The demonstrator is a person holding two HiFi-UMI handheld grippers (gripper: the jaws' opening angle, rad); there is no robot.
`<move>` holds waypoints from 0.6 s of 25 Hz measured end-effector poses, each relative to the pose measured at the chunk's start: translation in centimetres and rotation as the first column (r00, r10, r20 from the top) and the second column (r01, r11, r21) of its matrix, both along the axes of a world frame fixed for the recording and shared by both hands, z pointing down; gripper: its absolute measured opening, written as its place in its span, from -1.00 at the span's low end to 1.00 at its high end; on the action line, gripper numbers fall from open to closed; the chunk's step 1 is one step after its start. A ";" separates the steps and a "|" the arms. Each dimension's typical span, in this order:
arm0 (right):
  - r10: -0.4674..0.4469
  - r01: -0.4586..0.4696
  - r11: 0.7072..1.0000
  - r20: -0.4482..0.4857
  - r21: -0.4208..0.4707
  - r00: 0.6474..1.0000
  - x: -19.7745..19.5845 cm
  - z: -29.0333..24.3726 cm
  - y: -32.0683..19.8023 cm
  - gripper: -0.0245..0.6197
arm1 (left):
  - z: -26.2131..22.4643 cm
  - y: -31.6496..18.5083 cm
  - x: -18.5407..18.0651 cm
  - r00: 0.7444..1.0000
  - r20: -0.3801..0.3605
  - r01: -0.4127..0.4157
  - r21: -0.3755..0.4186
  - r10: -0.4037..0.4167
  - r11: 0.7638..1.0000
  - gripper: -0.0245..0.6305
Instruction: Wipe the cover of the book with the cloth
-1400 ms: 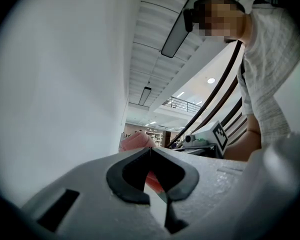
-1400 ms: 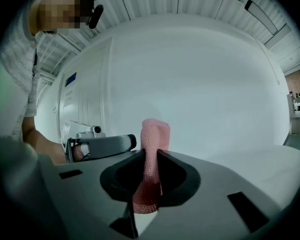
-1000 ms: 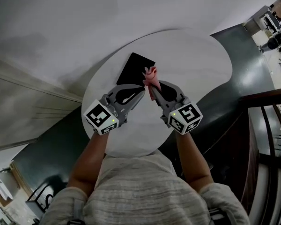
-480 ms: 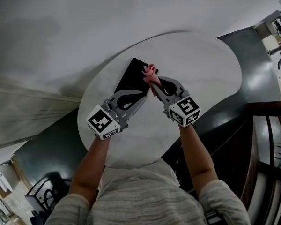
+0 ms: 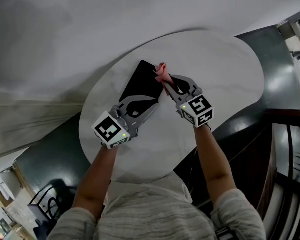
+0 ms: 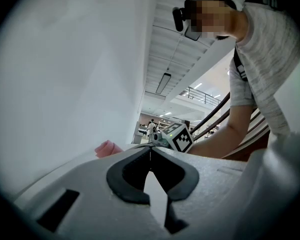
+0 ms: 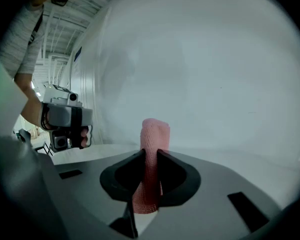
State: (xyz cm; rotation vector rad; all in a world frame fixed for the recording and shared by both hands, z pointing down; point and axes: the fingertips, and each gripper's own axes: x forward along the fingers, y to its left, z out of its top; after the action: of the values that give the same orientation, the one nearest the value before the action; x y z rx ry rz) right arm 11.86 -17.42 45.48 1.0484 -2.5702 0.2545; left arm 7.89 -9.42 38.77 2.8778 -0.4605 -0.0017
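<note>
Nearest in the head view were the person's two forearms, coming out of grey sleeves (image 5: 140, 219), each hand holding one gripper above the round white table (image 5: 225, 59). The left gripper (image 5: 154, 100) reached over the near end of the black book (image 5: 137, 80), which lay flat on the table, on its side toward the wall. From above I could not tell if this gripper touched the cover. The left gripper view made clear what the head view did not: its jaws were closed, tip against tip, with nothing between them. The same view showed the marker cube of the right gripper just beyond and a bit of pink to the left. The right gripper (image 5: 166, 82) was at the right edge of the book, near its far corner. In the head view the pink cloth (image 5: 161, 73) was only a small bunch at its tip, but the right gripper view showed the jaws clamped on the cloth, a rolled strip standing upright between them and rising above them. There the book itself was hidden behind the jaws. Beyond the table stood a plain white wall (image 5: 90, 24). To the right were a dark floor (image 5: 262, 84) and a dark railing (image 5: 290, 134).
</note>
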 end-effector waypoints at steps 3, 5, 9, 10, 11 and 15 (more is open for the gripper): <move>-0.010 0.010 1.000 -0.036 -0.002 0.999 0.0 1.3 -0.9 -0.76 | 0.7 -0.3 0.2 1.000 -0.005 0.002 -0.014 -0.002 1.000 -0.87; -0.019 0.019 1.000 -0.053 -0.006 0.998 -0.1 1.9 -1.4 -0.76 | 1.0 -0.4 0.4 1.000 -0.002 -0.003 -0.020 0.003 1.000 -0.87; -0.040 0.039 0.999 -0.085 -0.016 0.996 0.1 3.1 -2.2 -0.76 | 1.3 -0.8 0.9 1.000 -0.001 -0.010 -0.028 0.010 1.000 -0.87; -0.043 0.041 0.999 -0.091 -0.020 0.995 0.1 3.5 -2.4 -0.76 | 1.5 -0.9 1.0 1.000 -0.002 -0.012 -0.032 0.012 0.999 -0.87; -0.045 0.043 0.999 -0.095 -0.025 0.994 0.2 4.0 -2.6 -0.76 | 1.8 -1.0 1.0 1.000 -0.002 -0.015 -0.036 0.014 0.999 -0.87; -0.058 0.055 0.998 -0.125 -0.030 0.990 -0.4 5.2 -3.3 -0.76 | 2.3 -1.2 0.3 1.000 -0.006 -0.021 -0.049 0.020 0.999 -0.87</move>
State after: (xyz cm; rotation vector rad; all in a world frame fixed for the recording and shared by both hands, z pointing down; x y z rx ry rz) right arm 11.46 -20.73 50.64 0.9493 -2.4724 0.2009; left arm 8.15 -10.60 41.11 2.8335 -0.4239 0.0057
